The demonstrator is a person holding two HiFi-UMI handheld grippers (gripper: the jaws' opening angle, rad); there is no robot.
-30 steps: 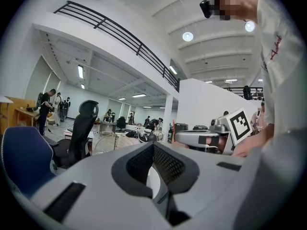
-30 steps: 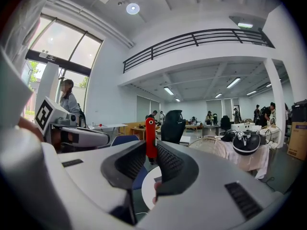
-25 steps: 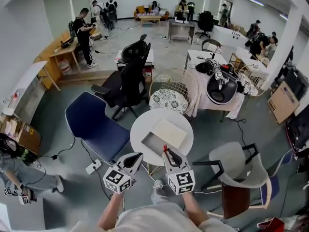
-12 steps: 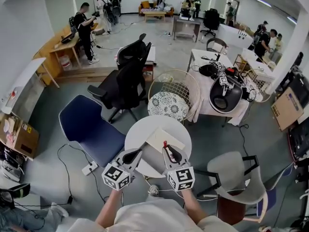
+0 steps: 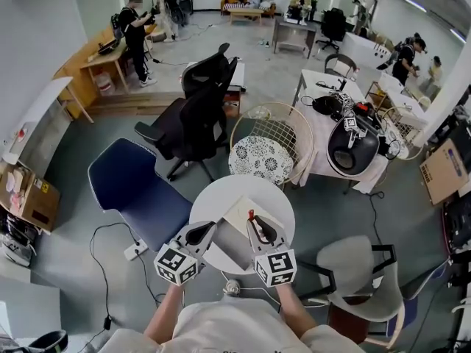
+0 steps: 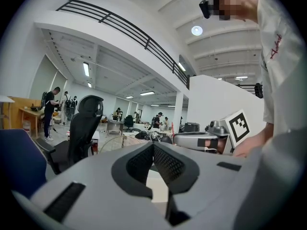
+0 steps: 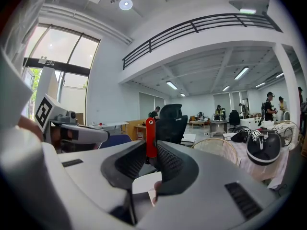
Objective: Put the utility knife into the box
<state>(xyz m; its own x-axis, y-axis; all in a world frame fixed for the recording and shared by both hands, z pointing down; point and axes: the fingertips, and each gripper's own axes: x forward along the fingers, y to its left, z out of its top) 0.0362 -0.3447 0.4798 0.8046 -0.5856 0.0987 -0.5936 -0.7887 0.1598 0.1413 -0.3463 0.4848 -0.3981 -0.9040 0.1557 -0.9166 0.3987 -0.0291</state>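
Note:
A red utility knife (image 5: 251, 215) stands upright between the pads of my right gripper (image 5: 254, 223), which is shut on it. In the right gripper view the knife (image 7: 150, 137) rises above the jaw tips of that gripper (image 7: 151, 151). My left gripper (image 5: 208, 229) hangs level beside it, shut and empty; its pads (image 6: 165, 164) meet at the tip. Both grippers hover over the near half of a round white table (image 5: 221, 191). An open white box (image 5: 234, 247) with its lid raised lies on the table right under and between them.
A blue chair (image 5: 129, 186) stands left of the table, a black office chair (image 5: 199, 116) behind it, and a wire chair with a lace cushion (image 5: 268, 151) at the far side. A grey chair (image 5: 353, 271) is at the right. A power strip (image 5: 135, 251) lies on the floor.
Both grippers have come forward from the table's near edge to over the box. The knife has stayed in the right gripper. The head view has shifted a little.

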